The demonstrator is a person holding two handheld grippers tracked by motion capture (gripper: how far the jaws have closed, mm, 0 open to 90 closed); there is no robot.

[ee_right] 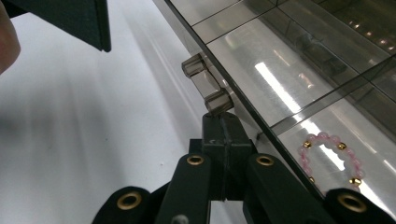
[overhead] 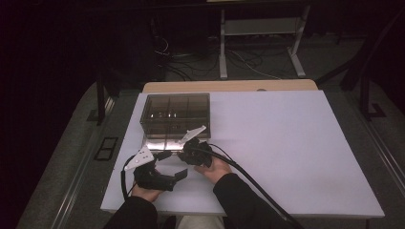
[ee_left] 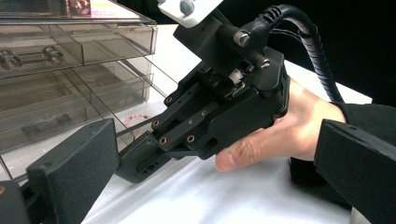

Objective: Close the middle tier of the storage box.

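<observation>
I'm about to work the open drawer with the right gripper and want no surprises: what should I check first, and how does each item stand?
1. Right gripper jaws shut: ok.
2. Jaw tips at the drawer handle: ok; firm hold on it: cannot tell.
3. Bracelet lies inside the drawer, beside the jaws, not between them: ok.
4. Left gripper jaws open, holding nothing: ok.
5. Left gripper steadying the organizer box: not ok, it is off the box.
6. Box flat on the table: ok.
</observation>
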